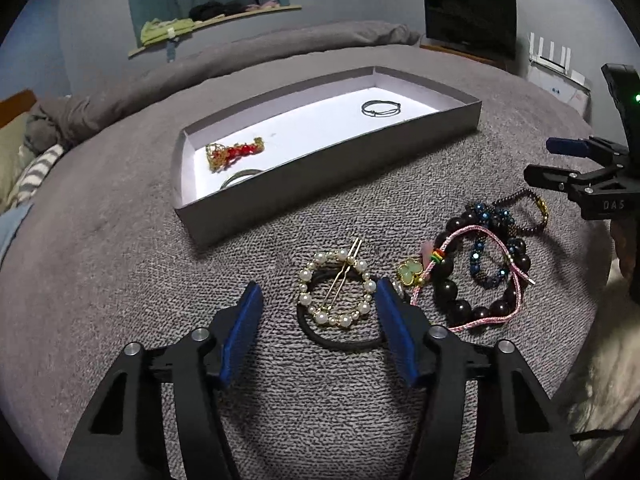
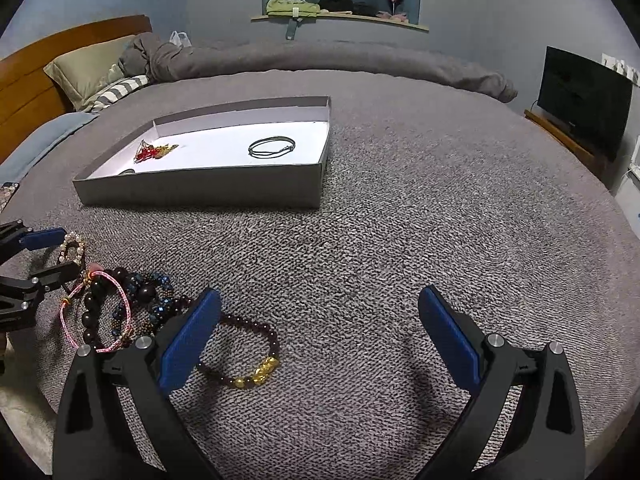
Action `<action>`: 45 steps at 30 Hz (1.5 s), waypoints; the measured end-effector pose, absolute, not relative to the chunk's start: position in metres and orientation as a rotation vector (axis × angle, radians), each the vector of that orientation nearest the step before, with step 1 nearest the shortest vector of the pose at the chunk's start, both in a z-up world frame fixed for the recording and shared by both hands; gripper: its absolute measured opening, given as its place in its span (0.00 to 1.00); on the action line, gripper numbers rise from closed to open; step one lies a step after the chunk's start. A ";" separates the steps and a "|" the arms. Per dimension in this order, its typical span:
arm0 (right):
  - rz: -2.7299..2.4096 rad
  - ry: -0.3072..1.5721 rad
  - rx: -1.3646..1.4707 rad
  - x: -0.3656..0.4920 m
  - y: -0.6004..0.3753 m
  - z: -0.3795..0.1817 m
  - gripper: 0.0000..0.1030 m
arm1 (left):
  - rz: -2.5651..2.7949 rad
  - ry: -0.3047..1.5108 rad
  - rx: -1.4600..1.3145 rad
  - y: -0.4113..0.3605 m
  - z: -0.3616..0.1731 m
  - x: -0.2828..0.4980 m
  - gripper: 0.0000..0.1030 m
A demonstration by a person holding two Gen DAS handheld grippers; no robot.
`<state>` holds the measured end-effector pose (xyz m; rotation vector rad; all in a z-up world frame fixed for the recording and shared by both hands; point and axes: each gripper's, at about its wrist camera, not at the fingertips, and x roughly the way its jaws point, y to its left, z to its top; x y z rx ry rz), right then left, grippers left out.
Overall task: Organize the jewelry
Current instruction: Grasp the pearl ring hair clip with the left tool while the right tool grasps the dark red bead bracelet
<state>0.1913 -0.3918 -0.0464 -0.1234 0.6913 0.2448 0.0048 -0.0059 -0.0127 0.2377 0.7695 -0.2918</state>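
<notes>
My left gripper (image 1: 316,304) stands open low over the grey blanket, with a pearl ring hair clip (image 1: 320,316) and a black hair tie (image 1: 340,346) lying between its blue pads; the left pad is clear of both. Right of it lies a heap: a dark wooden bead bracelet (image 1: 452,292), a pink cord (image 1: 492,320), blue beads (image 1: 488,272) and a green clover charm (image 1: 410,272). My right gripper (image 2: 320,320) is open and empty. A dark red bracelet with gold beads (image 2: 248,356) lies beside its left finger.
A shallow grey box (image 1: 320,168) with a white floor sits farther back, holding a red-gold ornament (image 1: 234,154), a black cord bracelet (image 1: 380,108) and a partly hidden bangle (image 1: 240,176). Pillows (image 2: 88,68), a rolled duvet and a TV (image 2: 584,96) lie beyond.
</notes>
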 end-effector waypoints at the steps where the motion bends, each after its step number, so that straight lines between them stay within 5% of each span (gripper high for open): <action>1: 0.244 0.692 -0.119 0.191 -0.393 -0.046 0.95 | -0.294 0.769 0.237 -0.006 -0.013 0.005 0.58; 10: 0.297 0.708 -0.144 0.185 -0.388 -0.047 0.93 | -0.308 0.737 0.333 -0.017 -0.015 0.000 0.38; 13: 0.315 0.700 -0.182 0.180 -0.382 -0.048 0.83 | -0.314 0.743 0.288 -0.010 -0.013 0.002 0.37; 18: 0.345 0.738 -0.207 0.178 -0.377 -0.054 0.48 | -0.306 0.733 0.199 0.004 -0.005 0.005 0.37; 28: 0.358 0.803 -0.228 0.169 -0.379 -0.066 0.33 | -0.296 0.727 0.117 0.016 0.001 0.008 0.37; 33: 0.367 0.796 -0.251 0.163 -0.375 -0.066 0.13 | -0.296 0.732 0.126 0.015 0.000 0.008 0.37; 45: 0.367 0.727 -0.194 0.162 -0.385 -0.051 0.06 | -0.292 0.723 0.122 0.015 0.002 0.007 0.37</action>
